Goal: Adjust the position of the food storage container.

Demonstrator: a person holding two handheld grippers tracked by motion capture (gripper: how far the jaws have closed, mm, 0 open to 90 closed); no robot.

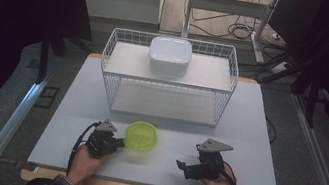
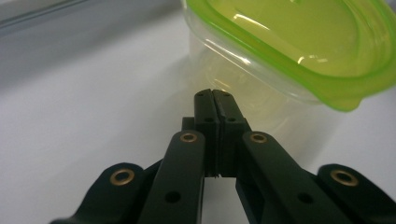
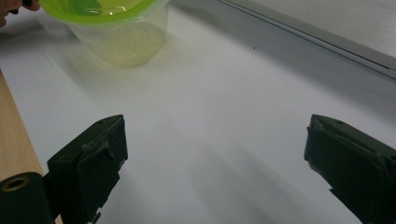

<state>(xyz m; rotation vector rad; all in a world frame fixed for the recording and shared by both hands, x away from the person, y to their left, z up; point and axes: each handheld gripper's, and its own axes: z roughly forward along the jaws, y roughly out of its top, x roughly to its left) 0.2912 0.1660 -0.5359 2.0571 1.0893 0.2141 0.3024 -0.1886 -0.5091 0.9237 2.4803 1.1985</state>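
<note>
We are looking at the green-lidded clear container (image 1: 142,136), sitting lid-on at the near middle of the pale table (image 1: 71,122), just in front of the wire basket (image 1: 110,71), probably because that spot lies within easy reach of both hands. Our left gripper (image 1: 116,142) is lying at the container's nine o'clock, jaws pressed together on nothing, tips (image 2: 214,99) just short of its wall. Our right gripper (image 1: 182,166) is resting at four o'clock, well apart, jaws spread wide, seemingly readied for a grasp. Farther off at twelve o'clock, a white lidded box (image 1: 169,56) is sitting on the basket's upper shelf.
</note>
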